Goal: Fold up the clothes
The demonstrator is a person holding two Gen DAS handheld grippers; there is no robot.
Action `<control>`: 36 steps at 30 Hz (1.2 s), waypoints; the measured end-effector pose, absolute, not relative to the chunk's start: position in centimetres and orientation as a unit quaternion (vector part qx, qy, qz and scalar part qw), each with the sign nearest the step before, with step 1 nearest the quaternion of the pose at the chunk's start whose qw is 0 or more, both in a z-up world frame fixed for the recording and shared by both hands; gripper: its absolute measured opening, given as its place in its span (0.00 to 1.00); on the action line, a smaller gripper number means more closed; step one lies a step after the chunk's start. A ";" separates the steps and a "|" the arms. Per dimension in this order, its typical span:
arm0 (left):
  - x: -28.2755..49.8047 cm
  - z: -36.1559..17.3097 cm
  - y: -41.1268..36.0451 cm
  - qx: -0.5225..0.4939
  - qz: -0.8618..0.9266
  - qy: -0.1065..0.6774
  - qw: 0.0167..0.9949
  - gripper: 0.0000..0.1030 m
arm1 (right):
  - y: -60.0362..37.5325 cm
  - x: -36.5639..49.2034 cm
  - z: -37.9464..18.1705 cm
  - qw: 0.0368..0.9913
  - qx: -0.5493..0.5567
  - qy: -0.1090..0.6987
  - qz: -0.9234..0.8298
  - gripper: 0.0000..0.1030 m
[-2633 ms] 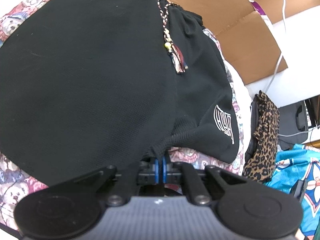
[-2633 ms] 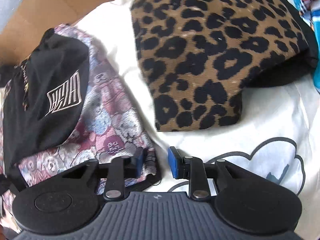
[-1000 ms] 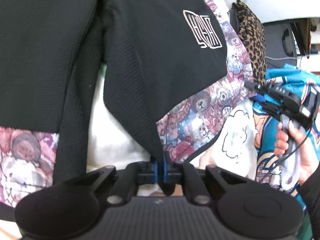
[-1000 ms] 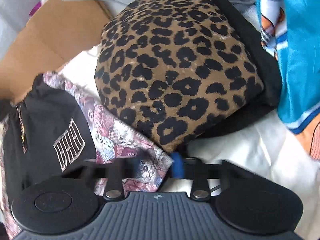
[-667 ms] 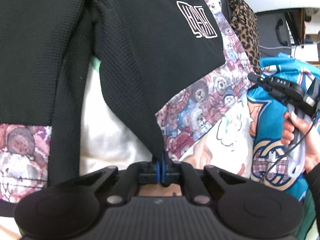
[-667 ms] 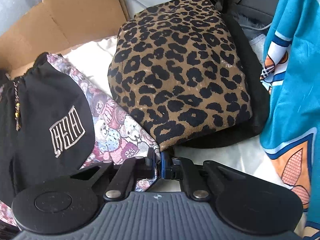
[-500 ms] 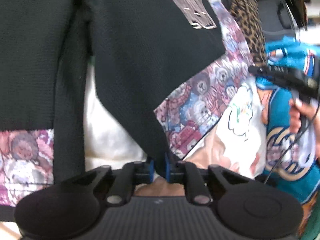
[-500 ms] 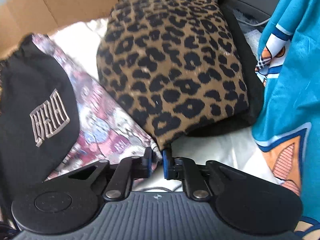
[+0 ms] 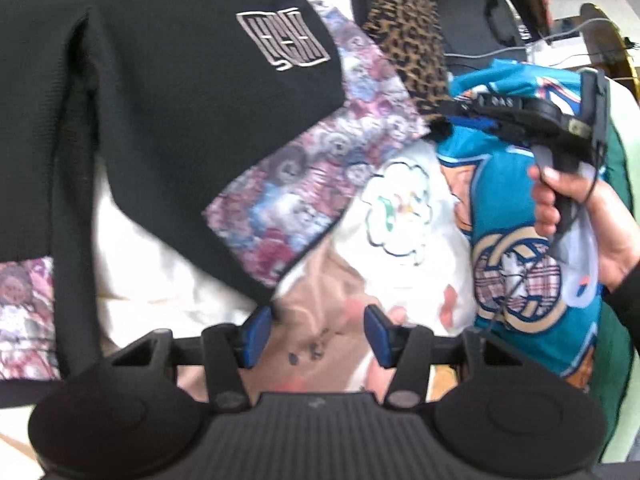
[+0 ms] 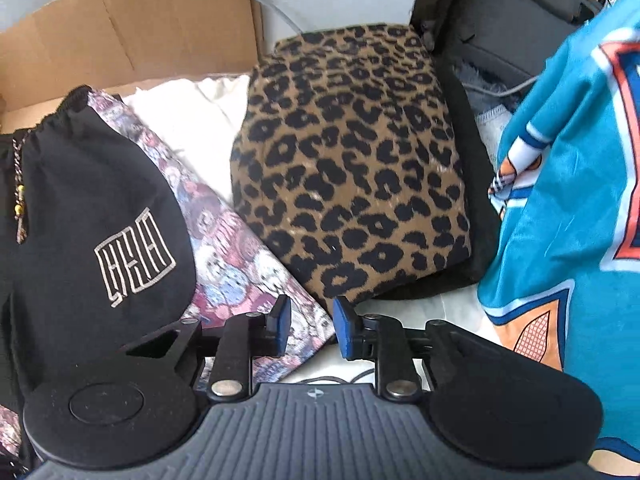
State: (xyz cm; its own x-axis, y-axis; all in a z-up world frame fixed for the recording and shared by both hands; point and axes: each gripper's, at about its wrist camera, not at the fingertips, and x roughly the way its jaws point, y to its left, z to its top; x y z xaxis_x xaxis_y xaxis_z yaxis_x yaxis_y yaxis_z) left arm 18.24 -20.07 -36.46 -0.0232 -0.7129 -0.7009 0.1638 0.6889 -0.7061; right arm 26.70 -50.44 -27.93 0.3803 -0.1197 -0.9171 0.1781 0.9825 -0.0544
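Black shorts [image 9: 168, 92] with a pale outlined logo lie on a bear-print cloth [image 9: 304, 184]. One lower corner of the shorts ends just beside the left pad of my left gripper [image 9: 316, 334]. Its jaws are opening and nothing is between them; beige cloth shows below. My right gripper [image 10: 312, 326] hovers over the corner of the bear-print cloth [image 10: 240, 268], jaws opening, pads clear of the fabric. In the right wrist view the black shorts [image 10: 80, 220] lie at the left. The left wrist view shows the right gripper [image 9: 456, 114] held by a hand [image 9: 560, 200].
A folded leopard-print garment [image 10: 352, 168] sits on a dark one behind the right gripper. A teal jersey [image 10: 560, 200] hangs at the right. Cardboard [image 10: 140, 28] and a grey cable lie at the back. White cloth with a cloud drawing [image 9: 400, 208] covers the surface.
The left gripper let go of the shorts' corner and the right gripper let go of the bear-print cloth's corner. Both have opened and lifted away from the fabric.
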 end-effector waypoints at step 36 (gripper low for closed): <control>30.8 -36.8 -14.5 -0.159 -0.183 0.509 0.826 0.51 | -41.5 40.5 -34.3 0.906 0.087 0.414 0.003 0.19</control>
State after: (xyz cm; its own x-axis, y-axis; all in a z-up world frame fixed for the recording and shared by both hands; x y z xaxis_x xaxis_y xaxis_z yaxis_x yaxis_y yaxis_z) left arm 30.76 -14.55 -36.75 0.4149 -0.4646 -0.7823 0.1412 0.8823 -0.4491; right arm 40.49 -41.55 -34.30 0.6571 0.0776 -0.7498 0.0664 0.9849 0.1601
